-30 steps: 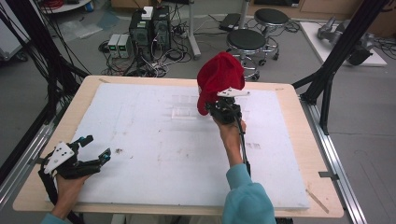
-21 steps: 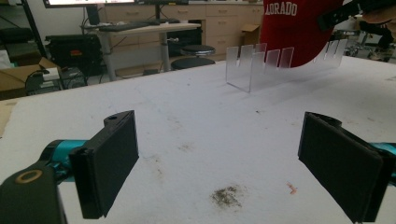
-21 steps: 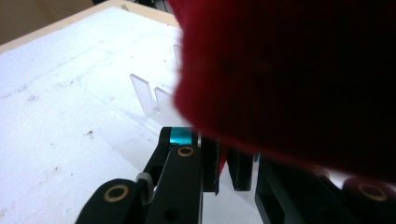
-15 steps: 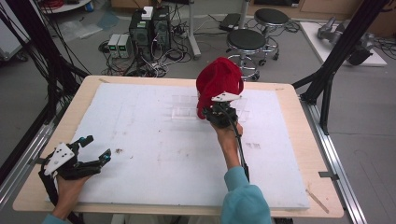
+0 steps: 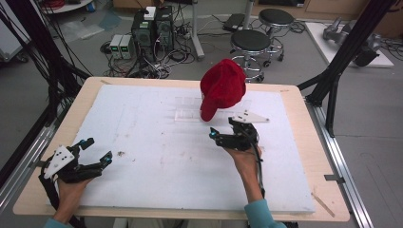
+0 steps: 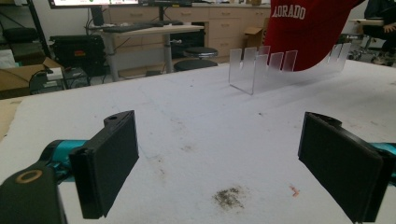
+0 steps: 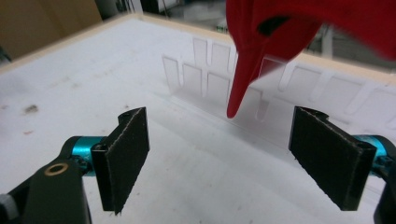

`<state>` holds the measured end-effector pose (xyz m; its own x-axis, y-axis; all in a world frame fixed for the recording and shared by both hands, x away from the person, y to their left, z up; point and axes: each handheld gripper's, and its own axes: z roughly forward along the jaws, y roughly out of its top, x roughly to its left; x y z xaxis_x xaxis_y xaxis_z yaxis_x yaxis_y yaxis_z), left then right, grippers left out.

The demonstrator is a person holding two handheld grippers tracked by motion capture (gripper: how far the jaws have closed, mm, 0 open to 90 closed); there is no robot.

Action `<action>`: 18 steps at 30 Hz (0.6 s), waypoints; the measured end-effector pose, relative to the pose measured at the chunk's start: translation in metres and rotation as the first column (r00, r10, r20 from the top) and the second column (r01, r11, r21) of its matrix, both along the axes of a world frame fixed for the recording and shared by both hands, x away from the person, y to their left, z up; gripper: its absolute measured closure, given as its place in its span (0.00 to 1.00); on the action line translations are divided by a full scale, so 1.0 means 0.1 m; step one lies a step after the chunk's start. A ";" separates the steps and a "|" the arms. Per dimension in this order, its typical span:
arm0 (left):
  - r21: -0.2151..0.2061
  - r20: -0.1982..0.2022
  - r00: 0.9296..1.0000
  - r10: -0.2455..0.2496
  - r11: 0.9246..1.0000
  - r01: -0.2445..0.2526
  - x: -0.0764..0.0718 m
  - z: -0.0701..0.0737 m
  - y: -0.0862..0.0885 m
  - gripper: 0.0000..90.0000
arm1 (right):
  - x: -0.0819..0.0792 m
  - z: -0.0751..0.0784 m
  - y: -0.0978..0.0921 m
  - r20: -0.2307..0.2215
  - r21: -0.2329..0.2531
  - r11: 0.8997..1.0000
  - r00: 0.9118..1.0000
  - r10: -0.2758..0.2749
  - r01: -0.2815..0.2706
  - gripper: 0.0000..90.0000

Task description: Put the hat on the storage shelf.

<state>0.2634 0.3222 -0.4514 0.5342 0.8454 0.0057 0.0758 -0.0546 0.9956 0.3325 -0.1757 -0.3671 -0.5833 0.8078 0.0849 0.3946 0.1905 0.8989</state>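
R gripper (image 5: 223,135) backed off red cap (image 5: 222,89), jaws open.

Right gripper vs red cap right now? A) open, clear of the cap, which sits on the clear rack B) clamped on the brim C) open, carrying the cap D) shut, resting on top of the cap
A: the right gripper has its jaws spread with nothing between them, and the red cap sits on the clear slotted rack beyond it.

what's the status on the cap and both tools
Right tool open, empty, just short of the red cap. Cap sits on the clear slotted rack. Left tool open, idle at the near left corner. Nothing between.
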 end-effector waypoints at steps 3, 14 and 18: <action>-0.004 -0.004 1.000 0.002 1.000 -0.002 0.00 0.00 0.01 0.14 | -0.22 0.01 -0.15 0.061 0.024 1.000 0.998 0.004 -0.006 0.21; -0.012 0.004 1.000 0.003 1.000 -0.003 -0.01 0.00 0.01 0.14 | -0.82 -0.19 -0.73 0.156 0.139 0.988 0.984 -0.087 0.065 0.13; -0.014 0.005 1.000 0.004 1.000 -0.003 -0.01 0.00 0.02 0.14 | -0.93 -0.26 -0.82 0.191 0.130 0.989 0.977 -0.096 0.072 0.13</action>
<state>0.2627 0.3241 -0.4518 0.5312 0.8472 -0.0034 0.0714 -0.0407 0.9966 0.2395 -0.2573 -0.3932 -0.5287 0.8454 0.0764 0.2182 0.0484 0.9747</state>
